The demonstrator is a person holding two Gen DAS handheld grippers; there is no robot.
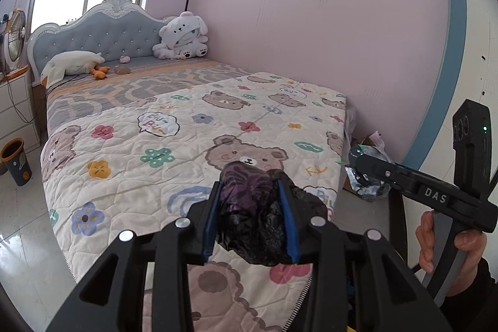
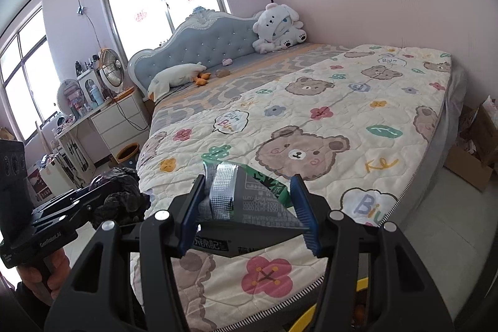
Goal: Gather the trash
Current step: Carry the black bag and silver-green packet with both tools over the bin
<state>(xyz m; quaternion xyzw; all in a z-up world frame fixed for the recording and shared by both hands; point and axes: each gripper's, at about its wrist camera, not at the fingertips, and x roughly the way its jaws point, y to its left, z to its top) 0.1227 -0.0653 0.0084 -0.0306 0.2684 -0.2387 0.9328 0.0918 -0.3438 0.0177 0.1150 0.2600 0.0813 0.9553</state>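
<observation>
Trash in hand, over the foot of the bear-print quilted bed [image 1: 193, 126].
Left gripper [image 1: 249, 176] clamps a crumpled black plastic bag [image 1: 249, 207]; right gripper [image 2: 249, 179] pinches a flattened silver foil snack wrapper [image 2: 249, 201].

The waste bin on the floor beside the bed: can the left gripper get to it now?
Probably yes. The waste bin stands open on bare floor with nothing before it, and the left gripper holds its black bag.

Bear quilt [image 1: 174, 145] on bed w/ plush dog [image 1: 183, 36], goose [image 1: 70, 64]; fan [image 2: 110, 69].
</observation>
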